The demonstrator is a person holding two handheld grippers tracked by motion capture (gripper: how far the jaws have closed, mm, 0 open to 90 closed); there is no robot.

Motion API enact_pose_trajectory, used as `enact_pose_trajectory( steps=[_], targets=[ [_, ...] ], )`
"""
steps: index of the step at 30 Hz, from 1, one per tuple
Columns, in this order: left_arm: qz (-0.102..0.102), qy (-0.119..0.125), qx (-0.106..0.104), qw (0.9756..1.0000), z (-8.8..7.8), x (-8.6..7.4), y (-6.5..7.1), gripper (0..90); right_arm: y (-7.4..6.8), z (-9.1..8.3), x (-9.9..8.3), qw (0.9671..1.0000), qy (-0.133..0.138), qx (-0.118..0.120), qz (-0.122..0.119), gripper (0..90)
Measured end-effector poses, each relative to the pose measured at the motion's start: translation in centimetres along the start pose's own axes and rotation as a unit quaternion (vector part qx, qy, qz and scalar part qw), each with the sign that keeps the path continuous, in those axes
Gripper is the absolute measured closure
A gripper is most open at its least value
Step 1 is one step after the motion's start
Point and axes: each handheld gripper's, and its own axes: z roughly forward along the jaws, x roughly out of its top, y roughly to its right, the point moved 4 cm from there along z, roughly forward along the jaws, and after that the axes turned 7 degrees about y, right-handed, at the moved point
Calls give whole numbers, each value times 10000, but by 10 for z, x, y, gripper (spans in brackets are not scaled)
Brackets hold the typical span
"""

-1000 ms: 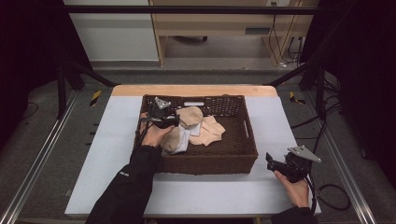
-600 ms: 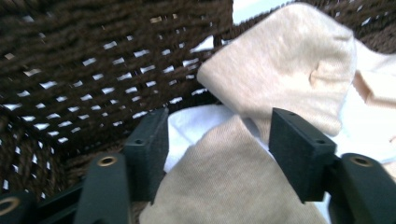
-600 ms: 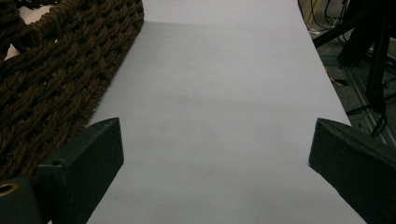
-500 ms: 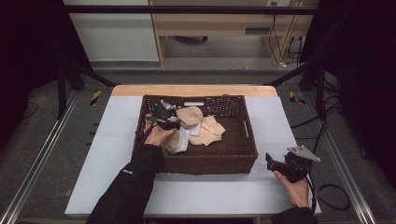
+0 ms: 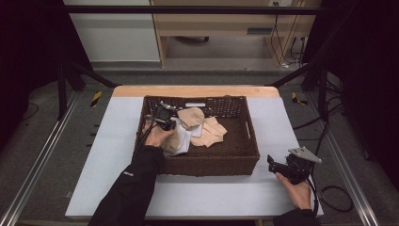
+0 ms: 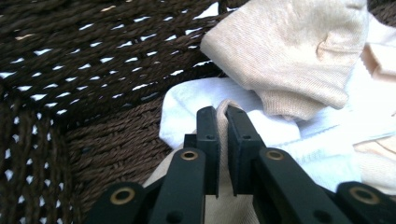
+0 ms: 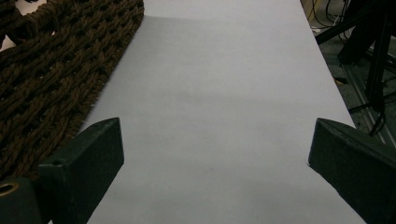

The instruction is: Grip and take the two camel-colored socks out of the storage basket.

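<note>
Left gripper view shows our left gripper (image 6: 222, 112) has just been closing and now pinches a tan sock (image 6: 223, 105) at 9 o'clock in the basket (image 5: 244, 155), so we can lift it, while our right gripper (image 7: 212, 144) waits wide open.

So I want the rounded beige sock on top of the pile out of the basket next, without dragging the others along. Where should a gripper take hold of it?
Judging by its pose, pinch the raised rounded end of the beige sock from above. It humps up clear of the white sock, so closing jaws should catch beige fabric alone. The basket walls block a sideways approach.
</note>
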Motion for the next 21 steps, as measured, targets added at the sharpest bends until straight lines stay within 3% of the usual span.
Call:
enact_pose_trajectory(
  steps=[5, 8, 10, 12, 13, 19, 20, 21],
  targets=[
    [-111, 326, -76, 9994, -15, 6, -2, 855, 0, 0, 0, 10000, -14, 0, -4, 38],
    [-153, 686, -163, 9974, -27, 14, -3, 856, 0, 0, 0, 10000, 4, 3, -12, 38],
    [-215, 984, -220, 9947, -37, 19, -4, 856, 1, 0, 0, 10000, -4, -2, -12, 38],
    [-208, 1066, -238, 9938, -42, 21, -5, 856, 1, -1, 0, 10000, 5, -3, -7, 38],
    [-284, 1337, -330, 9901, -53, 26, -5, 856, 0, -1, 0, 10000, 11, -3, 4, 38],
    [-377, 1847, -603, 9802, -78, 34, -2, 857, 1, -1, 1, 10000, 40, -4, 42, 38],
    [-377, 1847, -603, 9802, -78, 34, -2, 857, 1, -1, 1, 10000, 34, -7, 38, 38],
    [-408, 1988, -656, 9770, -86, 37, -2, 857, 1, -1, 1, 10000, 30, -4, 41, 38]
  ],
)
